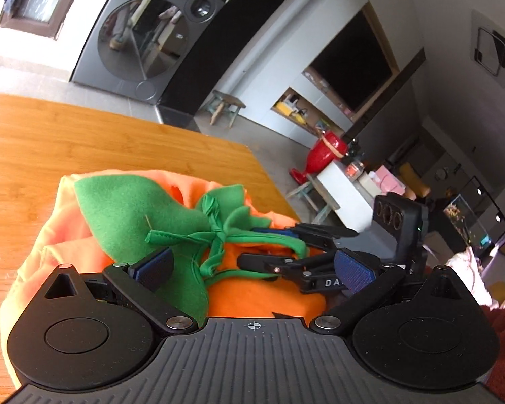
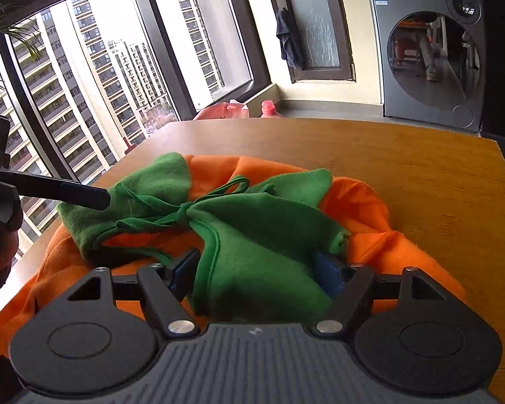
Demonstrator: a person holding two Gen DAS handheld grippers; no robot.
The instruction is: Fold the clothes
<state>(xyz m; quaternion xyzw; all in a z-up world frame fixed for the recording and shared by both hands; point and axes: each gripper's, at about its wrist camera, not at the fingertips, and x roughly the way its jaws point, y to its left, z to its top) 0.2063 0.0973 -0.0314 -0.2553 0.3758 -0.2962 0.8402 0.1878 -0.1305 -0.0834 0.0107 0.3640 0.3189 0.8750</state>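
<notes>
With the orange garment (image 2: 360, 202) heaped on the table (image 2: 421, 175), both the left gripper (image 1: 252, 269) and right gripper (image 2: 256, 269) stand apart, so each should pinch a green collar flap (image 2: 259, 235) before spreading it flat.

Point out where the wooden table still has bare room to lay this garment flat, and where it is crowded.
Bare wood runs beyond the orange and green garment to the table edge facing the washing machine, and along its right side. The near side is crowded: the left gripper and right gripper sit over the bunched cloth.
</notes>
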